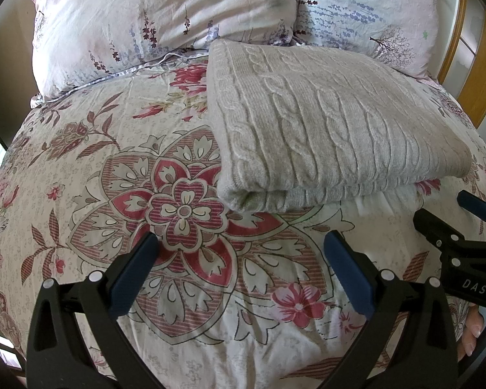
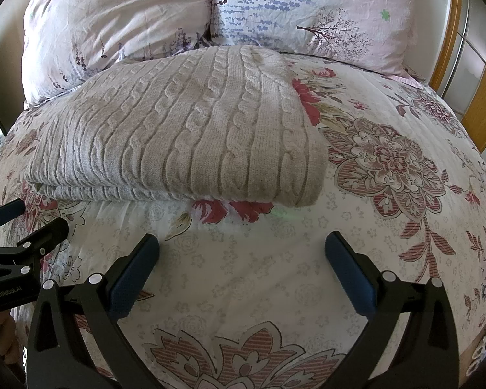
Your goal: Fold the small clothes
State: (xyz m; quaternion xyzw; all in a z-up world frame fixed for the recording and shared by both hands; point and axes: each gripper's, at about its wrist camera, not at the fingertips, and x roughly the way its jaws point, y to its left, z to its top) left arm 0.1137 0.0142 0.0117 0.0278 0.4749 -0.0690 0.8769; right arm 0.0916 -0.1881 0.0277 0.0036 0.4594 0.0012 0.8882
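A beige cable-knit sweater (image 1: 324, 129) lies folded in a neat rectangle on the floral bedspread (image 1: 113, 194); it also shows in the right wrist view (image 2: 184, 136). My left gripper (image 1: 241, 249) is open and empty, hovering over the bedspread short of the sweater's near left corner. My right gripper (image 2: 241, 249) is open and empty, short of the sweater's near edge. Each gripper shows at the edge of the other's view: the right one (image 1: 463, 223), the left one (image 2: 22, 223).
Two floral pillows (image 1: 152, 26) (image 1: 372, 9) lie behind the sweater against the headboard. A wooden frame (image 1: 482, 74) stands at the right of the bed. The bedspread (image 2: 388, 194) stretches to the right of the sweater.
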